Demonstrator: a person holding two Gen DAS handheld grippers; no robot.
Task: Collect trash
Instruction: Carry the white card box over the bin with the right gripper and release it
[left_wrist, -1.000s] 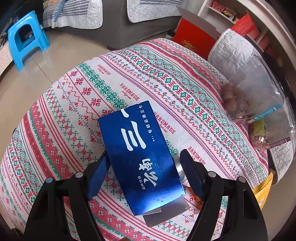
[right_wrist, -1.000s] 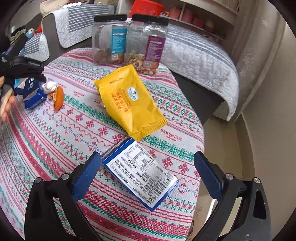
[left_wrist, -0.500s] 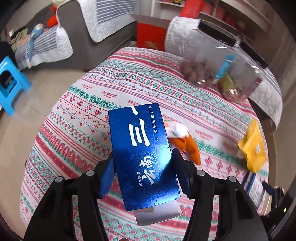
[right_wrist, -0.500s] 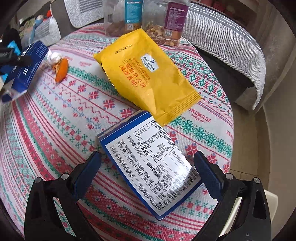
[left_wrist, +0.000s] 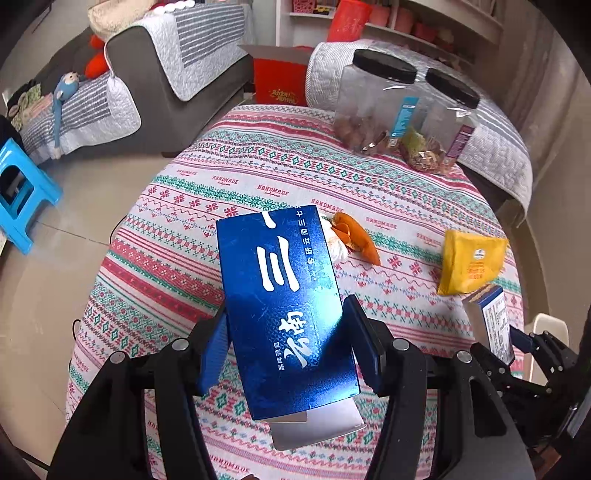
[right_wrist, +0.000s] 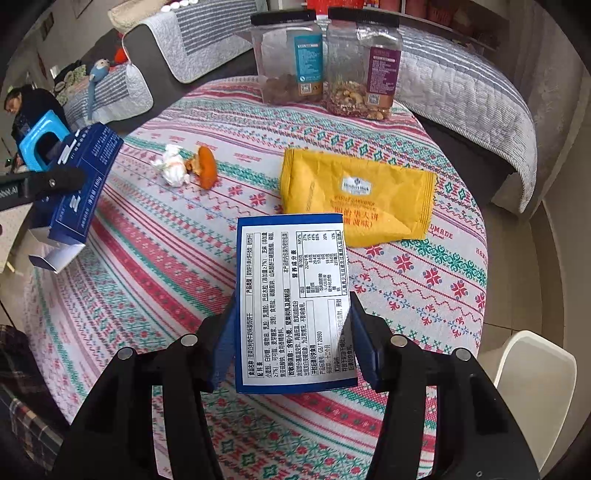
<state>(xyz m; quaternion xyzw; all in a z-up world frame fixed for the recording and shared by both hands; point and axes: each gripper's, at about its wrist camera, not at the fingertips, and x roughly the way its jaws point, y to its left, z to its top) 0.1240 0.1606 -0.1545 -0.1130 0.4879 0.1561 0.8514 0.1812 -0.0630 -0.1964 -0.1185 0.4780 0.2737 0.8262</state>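
My left gripper (left_wrist: 288, 332) is shut on a dark blue carton (left_wrist: 284, 306) with white characters, held above the table with its bottom flap hanging open. In the right wrist view the same carton (right_wrist: 85, 184) hangs at the left over the table's edge. My right gripper (right_wrist: 293, 332) has its jaws closing on a blue-edged box with a white nutrition label (right_wrist: 291, 280), and both pads touch its sides. A yellow snack packet (right_wrist: 351, 195), a crumpled white tissue (right_wrist: 171, 168) and an orange peel (right_wrist: 205, 168) lie on the patterned tablecloth (right_wrist: 147, 258).
Two clear black-lidded jars (right_wrist: 291, 59) of nuts stand at the table's far edge. A grey sofa (left_wrist: 177, 74) and a blue stool (left_wrist: 18, 195) are beyond the table on the left. A white chair (right_wrist: 535, 387) is at the near right. A person (right_wrist: 14, 103) sits far left.
The left gripper closed on the blue carton, lifted it and rolled. The right jaws went from wide open to closed against the label box, now straight between them.
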